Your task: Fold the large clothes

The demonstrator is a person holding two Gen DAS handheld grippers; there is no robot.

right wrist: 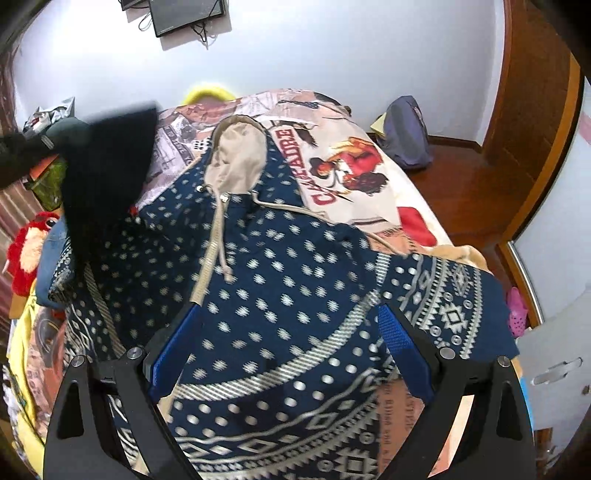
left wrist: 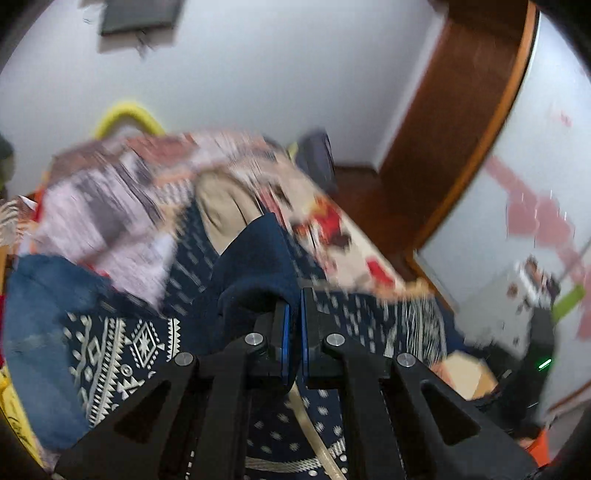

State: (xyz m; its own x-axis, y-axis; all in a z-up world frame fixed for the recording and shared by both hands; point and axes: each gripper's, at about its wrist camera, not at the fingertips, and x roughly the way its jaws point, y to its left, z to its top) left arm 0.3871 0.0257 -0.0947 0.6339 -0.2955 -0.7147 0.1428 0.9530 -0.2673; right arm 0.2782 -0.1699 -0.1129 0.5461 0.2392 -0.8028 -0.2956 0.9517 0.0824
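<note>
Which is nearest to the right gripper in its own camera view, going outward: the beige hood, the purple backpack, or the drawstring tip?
From the right gripper:
1. Drawstring tip, just ahead, on the patterned hoodie.
2. Beige hood, farther up the bed, centre.
3. Purple backpack, on the floor beyond, far right.

White wall (right wrist: 332, 48) fills the upper frame, dark flat panel (right wrist: 186, 14) with dangling cables mounted at upper left. Brown wooden door frame (right wrist: 535, 122) at right; reddish wood floor (right wrist: 461, 177) below it, right of centre.

L gripper (left wrist: 294, 306) jaws clamped; R gripper (right wrist: 290, 325) jaws wide apart.
</note>
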